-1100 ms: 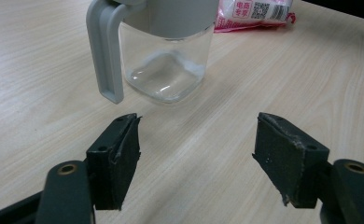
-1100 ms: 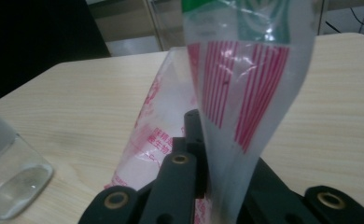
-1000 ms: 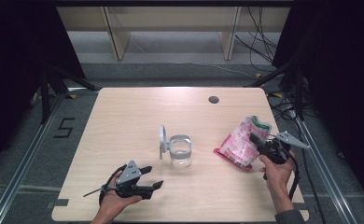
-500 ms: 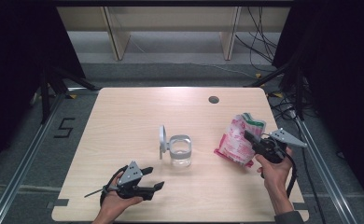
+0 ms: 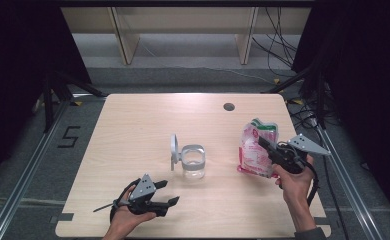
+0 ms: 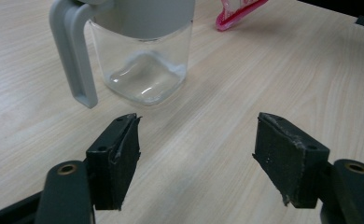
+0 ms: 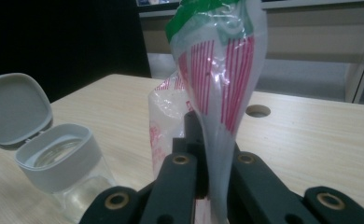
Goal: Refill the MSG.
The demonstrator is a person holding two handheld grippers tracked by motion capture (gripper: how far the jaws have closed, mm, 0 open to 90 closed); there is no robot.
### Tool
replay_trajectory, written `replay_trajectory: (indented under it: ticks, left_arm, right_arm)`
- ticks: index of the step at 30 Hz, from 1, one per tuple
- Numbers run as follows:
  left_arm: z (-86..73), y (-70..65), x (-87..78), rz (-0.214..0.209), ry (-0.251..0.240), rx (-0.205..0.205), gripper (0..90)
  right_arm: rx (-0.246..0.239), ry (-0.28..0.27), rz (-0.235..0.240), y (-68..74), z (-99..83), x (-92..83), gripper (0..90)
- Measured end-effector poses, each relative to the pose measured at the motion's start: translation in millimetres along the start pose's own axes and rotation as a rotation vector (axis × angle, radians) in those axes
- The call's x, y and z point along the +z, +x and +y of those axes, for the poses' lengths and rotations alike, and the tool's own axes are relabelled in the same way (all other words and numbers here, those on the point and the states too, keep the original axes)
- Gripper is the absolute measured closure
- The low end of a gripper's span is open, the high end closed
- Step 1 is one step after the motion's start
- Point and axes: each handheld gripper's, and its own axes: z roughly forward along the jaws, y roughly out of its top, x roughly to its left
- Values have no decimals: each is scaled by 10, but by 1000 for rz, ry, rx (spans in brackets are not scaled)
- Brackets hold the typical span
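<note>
A clear jar (image 5: 192, 162) with a grey collar and a flipped-open grey lid (image 5: 174, 148) stands mid-table; it looks empty. The same jar (image 6: 142, 51) rises close ahead in the left gripper view and sits at the lower left as the jar (image 7: 63, 166) in the right gripper view. My right gripper (image 5: 264, 145) is shut on a pink, white and green plastic bag (image 5: 255, 148), which stands upright off the table's right side. The bag (image 7: 222, 70) is pinched between the jaws. My left gripper (image 5: 167, 192) rests near the front edge, open, with nothing between its pads (image 6: 116, 158).
A round cable hole (image 5: 228, 106) sits in the table's far right part. Light wooden tabletop (image 5: 133, 130) spreads around the jar. Wooden shelving legs and cables lie beyond the far edge, and metal rails run along both sides.
My right gripper has lifted the bag from lying on the table to standing upright and slightly higher. The left gripper has stayed in place.
</note>
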Motion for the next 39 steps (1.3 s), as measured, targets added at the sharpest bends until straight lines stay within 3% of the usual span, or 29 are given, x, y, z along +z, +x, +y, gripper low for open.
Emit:
replay_trajectory:
  ticks: [2,3,4,10,14,21,23,26,27,31,33,34,35,39]
  left_arm:
    - [25,-30,20,-3,-3,2,300]
    - [40,-34,26,-8,-2,16,300]
    - [59,-51,41,-14,-5,18,299]
    - [207,-197,198,-40,-16,45,299]
    - [312,-321,404,-55,0,106,300]
    - [424,-507,759,-97,25,148,304]
    - [445,-502,840,-109,8,143,311]
    - [474,-500,908,-70,1,144,314]
    - [482,-499,924,-71,0,152,314]
    - [498,-496,964,-41,-12,144,320]
    - [501,-493,993,-42,-25,126,325]
    - [497,-491,1016,-55,-40,118,332]
    - [498,-496,1020,-35,-29,125,336]
    - [500,-518,1074,-31,-46,122,351]
  right_arm:
    - [-27,1,-2,13,42,-25,900]
    - [-3,-6,8,49,63,-37,900]
    - [-25,-13,6,49,79,-45,900]
    - [-12,-37,44,175,190,-95,900]
    - [-39,-48,78,256,239,-83,900]
    - [-54,-69,137,461,298,-61,900]
    - [-49,-69,163,505,310,-61,900]
    - [-62,-78,185,570,329,-65,900]
    - [-48,-72,196,601,332,-71,900]
    - [-70,-76,208,653,341,-61,900]
    - [-72,-73,218,681,339,-55,900]
    - [-98,-68,207,680,345,-62,900]
    - [-72,-48,219,714,340,-67,900]
    - [-95,-58,232,743,342,-58,900]
